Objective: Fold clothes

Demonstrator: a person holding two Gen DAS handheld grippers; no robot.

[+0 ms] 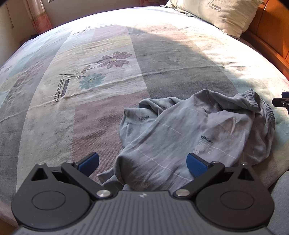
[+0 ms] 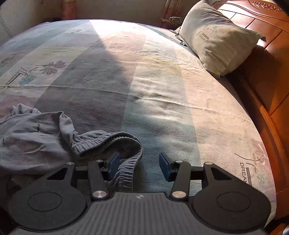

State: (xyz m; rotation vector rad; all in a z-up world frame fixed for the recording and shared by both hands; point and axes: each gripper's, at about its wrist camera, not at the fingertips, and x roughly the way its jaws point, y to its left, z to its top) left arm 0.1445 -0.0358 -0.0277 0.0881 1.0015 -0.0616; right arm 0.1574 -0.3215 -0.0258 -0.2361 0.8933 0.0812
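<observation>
Clearly light and limp, the crumpled grey-blue cotton shorts on the patchwork bed sheet want gripping at the thicker elastic waistband, both the left gripper and the right gripper standing with jaws apart, clamping nothing.

Shorts lie crumpled on the bed, lower right of frame; pillow upper right.

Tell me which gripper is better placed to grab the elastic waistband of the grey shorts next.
Right. The right gripper stands open with the waistband looped beside its left pad. The left gripper, also open, sits over the crumpled leg end of the grey shorts.
</observation>
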